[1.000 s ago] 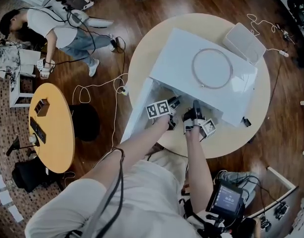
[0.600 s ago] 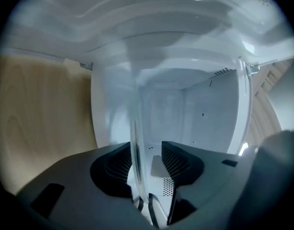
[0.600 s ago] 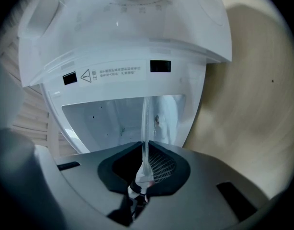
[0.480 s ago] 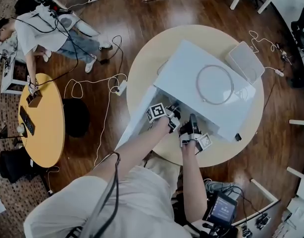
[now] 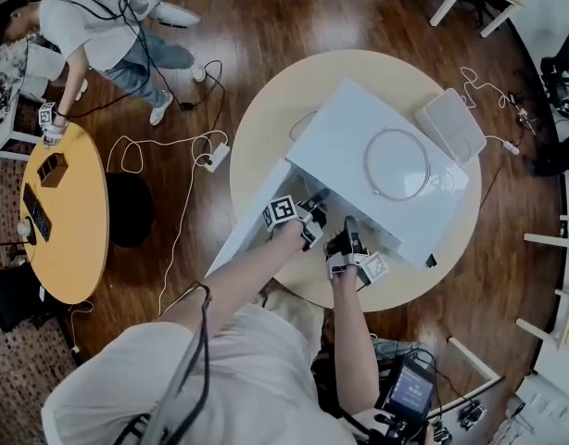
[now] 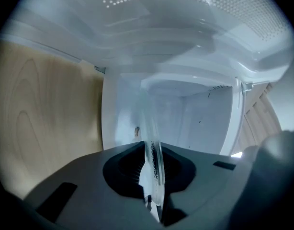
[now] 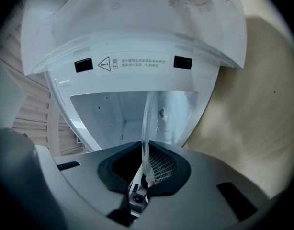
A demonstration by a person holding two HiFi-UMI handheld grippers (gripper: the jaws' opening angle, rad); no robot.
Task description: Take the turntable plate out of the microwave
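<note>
The white microwave [image 5: 377,170] stands on a round beige table [image 5: 266,119] with its door [image 5: 247,221] swung open to the left. Both grippers are at its open mouth. My left gripper [image 5: 312,213] is shut on the rim of the clear glass turntable plate [image 6: 152,147], which stands edge-on between its jaws. My right gripper [image 5: 347,235] is likewise shut on the same plate's [image 7: 146,128] rim. The white cavity [image 7: 132,114] lies behind the glass. In the head view the plate is hidden by the grippers and hands.
A thin ring [image 5: 398,163] lies on the microwave's top. A white box [image 5: 448,123] sits on the table behind it, with cables trailing off. A person [image 5: 90,26] stands by a yellow side table [image 5: 57,211] at the left. Cords cross the wooden floor.
My left gripper has rolled while gripping the plate, and the right one has risen slightly. Both stay at the microwave's mouth. The person at the left has stepped toward the yellow table.
</note>
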